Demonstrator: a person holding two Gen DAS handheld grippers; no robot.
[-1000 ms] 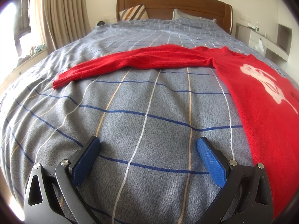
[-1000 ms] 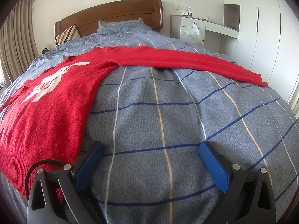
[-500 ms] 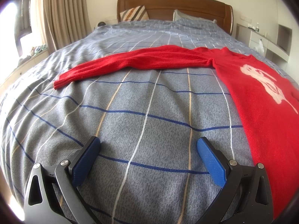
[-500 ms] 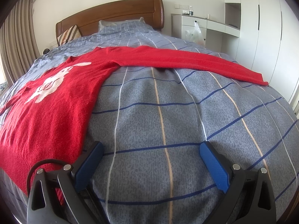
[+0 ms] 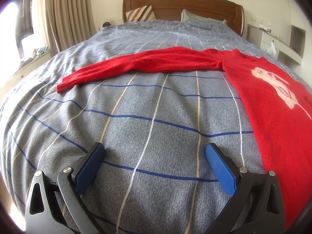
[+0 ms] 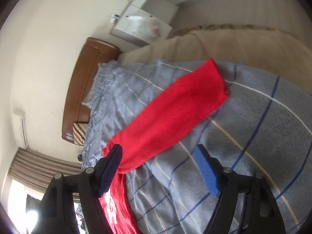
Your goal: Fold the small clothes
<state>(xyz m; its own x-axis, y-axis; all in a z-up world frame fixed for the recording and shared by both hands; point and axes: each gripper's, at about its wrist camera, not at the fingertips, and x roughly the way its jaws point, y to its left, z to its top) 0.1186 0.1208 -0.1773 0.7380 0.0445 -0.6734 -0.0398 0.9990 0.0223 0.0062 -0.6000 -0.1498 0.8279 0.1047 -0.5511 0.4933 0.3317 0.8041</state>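
A red sweater (image 5: 273,105) with a white print lies flat on the bed, its body at the right of the left wrist view and its left sleeve (image 5: 136,66) stretched out to the left. My left gripper (image 5: 155,154) is open and empty above the bedspread, short of the sleeve. In the right wrist view, rolled on its side, the other red sleeve (image 6: 171,115) runs across the bedspread and its cuff lies near the bed's edge. My right gripper (image 6: 159,154) is open and empty just short of that sleeve.
The bed has a grey-blue checked bedspread (image 5: 152,120), a wooden headboard (image 5: 183,5) and pillows (image 5: 140,13). Curtains (image 5: 66,13) and a window sill stand to the left, a white desk unit (image 5: 273,39) to the right.
The right gripper has rolled sharply sideways and moved close to the right sleeve near its cuff. The left gripper has barely moved.
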